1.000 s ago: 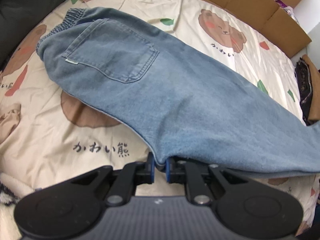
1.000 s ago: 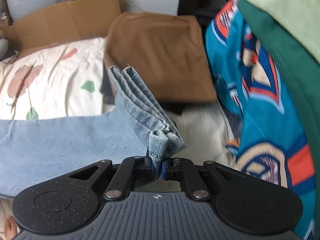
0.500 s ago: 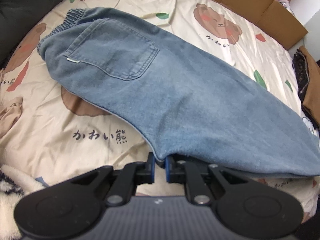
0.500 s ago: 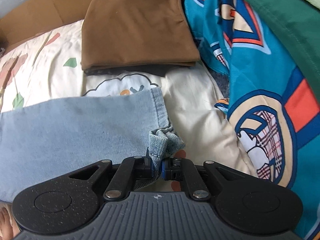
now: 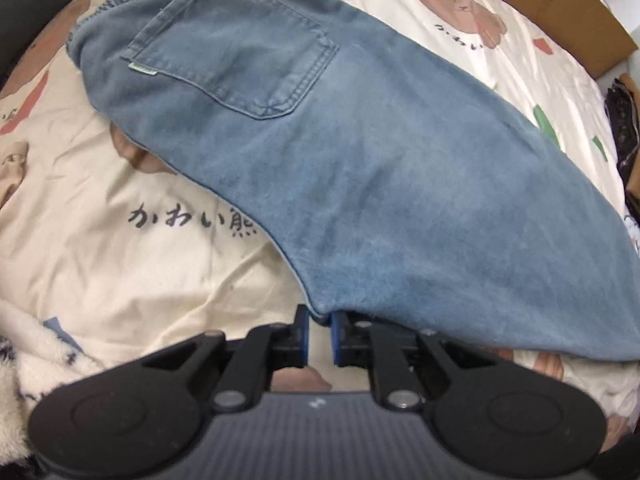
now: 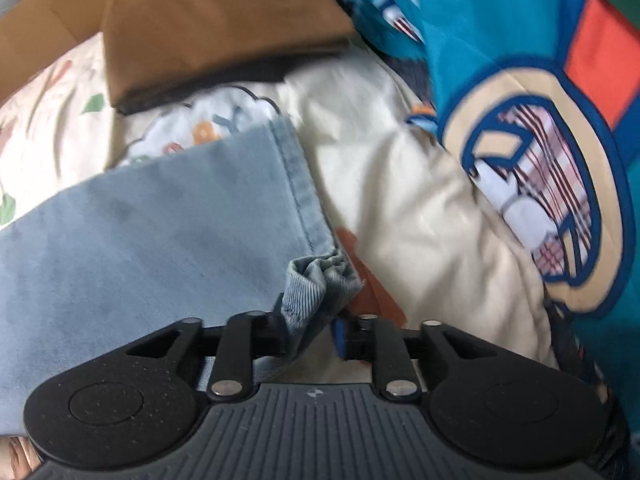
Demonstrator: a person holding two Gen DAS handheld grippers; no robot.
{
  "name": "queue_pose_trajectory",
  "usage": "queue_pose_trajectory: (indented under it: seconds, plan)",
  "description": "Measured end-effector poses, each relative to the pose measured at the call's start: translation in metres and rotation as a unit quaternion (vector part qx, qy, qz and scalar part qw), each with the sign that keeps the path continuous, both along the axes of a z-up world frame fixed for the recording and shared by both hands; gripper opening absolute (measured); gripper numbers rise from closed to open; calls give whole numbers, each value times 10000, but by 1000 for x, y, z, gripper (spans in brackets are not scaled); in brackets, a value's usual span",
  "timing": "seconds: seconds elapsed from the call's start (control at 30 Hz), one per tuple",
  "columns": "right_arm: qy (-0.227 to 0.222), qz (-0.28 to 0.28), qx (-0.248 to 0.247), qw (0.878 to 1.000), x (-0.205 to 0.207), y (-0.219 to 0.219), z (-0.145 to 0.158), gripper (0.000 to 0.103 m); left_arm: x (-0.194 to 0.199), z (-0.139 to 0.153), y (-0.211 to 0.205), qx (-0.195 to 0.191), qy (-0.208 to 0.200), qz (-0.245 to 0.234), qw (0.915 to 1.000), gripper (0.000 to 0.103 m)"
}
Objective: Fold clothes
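Light blue jeans lie folded lengthwise across the cream bear-print bedsheet, back pocket up and waistband at the far left. My left gripper points steeply down at the near fold edge and is shut on the denim there. In the right wrist view the leg end of the jeans lies flat on the sheet. Its bunched hem corner sits between the fingers of my right gripper. Those jaws are opening, and the blue pad on the right finger stands clear of the cloth.
A folded brown garment on a dark one lies just beyond the leg end. A teal printed fabric fills the right. A cardboard box borders the bed's far side. A fuzzy white blanket is at the near left.
Both grippers have sunk toward the bed. The raised leg end has come down flat on the sheet. The right jaws, shut on the hem before, have parted.
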State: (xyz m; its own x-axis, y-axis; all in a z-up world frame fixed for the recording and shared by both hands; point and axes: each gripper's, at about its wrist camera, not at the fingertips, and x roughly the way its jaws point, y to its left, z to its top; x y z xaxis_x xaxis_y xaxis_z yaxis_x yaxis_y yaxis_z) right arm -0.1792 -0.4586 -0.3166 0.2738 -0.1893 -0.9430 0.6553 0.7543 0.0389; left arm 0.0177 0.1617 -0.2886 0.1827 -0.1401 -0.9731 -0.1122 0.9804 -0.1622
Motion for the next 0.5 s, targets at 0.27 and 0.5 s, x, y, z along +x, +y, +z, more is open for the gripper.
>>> queue_pose_trajectory:
  seconds: [0.27, 0.5]
  plan:
    - [130, -202, -372, 9990, -10, -8, 21, 39, -5, 34, 24, -6, -196, 180, 9996, 17]
    - [-240, -146, -656, 9975, 4, -20, 46, 39, 20, 58, 31, 113, -731, 106, 9972, 34]
